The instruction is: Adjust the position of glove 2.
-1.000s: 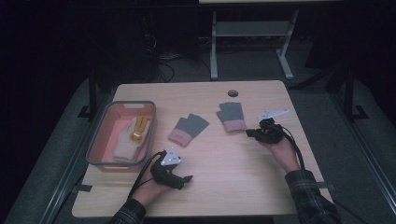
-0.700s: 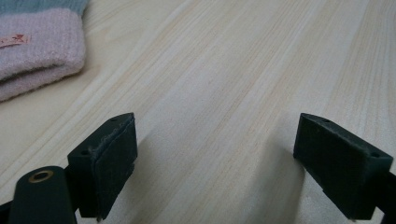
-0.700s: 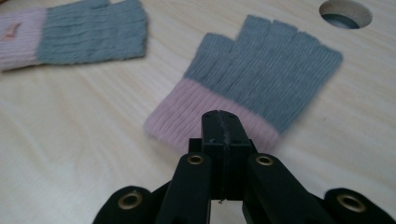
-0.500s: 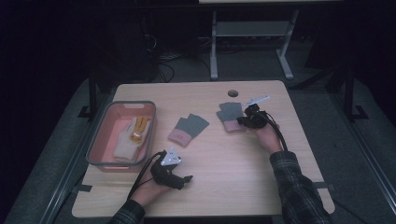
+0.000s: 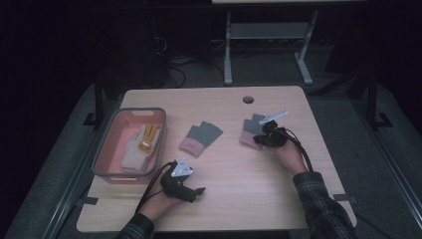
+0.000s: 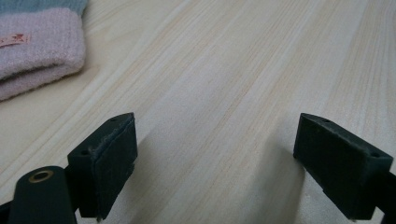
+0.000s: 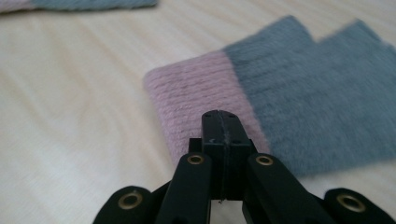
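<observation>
Two grey gloves with pink cuffs lie on the wooden table. One glove (image 5: 200, 138) is in the middle, and its cuff (image 6: 37, 51) shows at the top left of the left gripper view. The other glove (image 5: 250, 128) (image 7: 280, 88) lies to its right. My right gripper (image 5: 259, 139) (image 7: 219, 122) is shut, nothing between its jaws, with the tips just over that glove's pink cuff. My left gripper (image 5: 199, 191) (image 6: 215, 163) rests near the front edge, open over bare wood.
A grey-rimmed pink tray (image 5: 107, 149) at the left holds a cream and yellow pair of gloves (image 5: 139, 147). A round hole (image 5: 248, 99) sits near the table's far edge. A metal stand (image 5: 268, 35) is on the floor beyond.
My right gripper has moved left from beside the right glove to over its pink cuff, and dropped a little. The left gripper has stayed put.
</observation>
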`<state>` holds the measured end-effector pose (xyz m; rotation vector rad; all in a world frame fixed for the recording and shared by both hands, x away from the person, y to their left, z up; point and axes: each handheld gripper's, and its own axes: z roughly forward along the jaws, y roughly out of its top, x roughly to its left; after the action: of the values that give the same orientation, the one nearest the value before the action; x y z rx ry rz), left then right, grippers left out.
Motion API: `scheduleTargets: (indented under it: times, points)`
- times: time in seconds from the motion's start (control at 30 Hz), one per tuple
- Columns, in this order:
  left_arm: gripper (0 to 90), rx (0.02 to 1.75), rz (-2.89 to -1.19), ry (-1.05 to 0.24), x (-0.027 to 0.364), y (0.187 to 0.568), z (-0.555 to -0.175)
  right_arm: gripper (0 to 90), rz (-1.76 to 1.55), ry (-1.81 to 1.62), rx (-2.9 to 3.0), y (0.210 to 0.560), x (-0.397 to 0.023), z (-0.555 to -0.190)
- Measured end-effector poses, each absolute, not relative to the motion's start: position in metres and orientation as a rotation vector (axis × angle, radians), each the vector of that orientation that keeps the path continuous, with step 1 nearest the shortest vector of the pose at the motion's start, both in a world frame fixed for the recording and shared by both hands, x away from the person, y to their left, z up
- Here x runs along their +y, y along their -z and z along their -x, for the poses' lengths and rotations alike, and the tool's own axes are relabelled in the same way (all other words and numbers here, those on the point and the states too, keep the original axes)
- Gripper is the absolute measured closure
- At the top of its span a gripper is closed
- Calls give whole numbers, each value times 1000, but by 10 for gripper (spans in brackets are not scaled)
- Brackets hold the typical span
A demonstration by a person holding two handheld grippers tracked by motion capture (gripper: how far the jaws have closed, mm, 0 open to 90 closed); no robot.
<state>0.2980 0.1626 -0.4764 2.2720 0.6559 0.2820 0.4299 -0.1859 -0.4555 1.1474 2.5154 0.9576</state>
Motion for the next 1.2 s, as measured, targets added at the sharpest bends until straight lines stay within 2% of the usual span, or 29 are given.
scheduleTargets:
  times: [0.4, 1.2]
  points:
    - [128, 656, -2270, -283, 163, 477, -298, 900, -1038, -1007, 2600, 456, -186, -387]
    - [128, 660, -2265, -281, 163, 477, -298, 900, -832, -1045, 2747, 443, -173, -324]
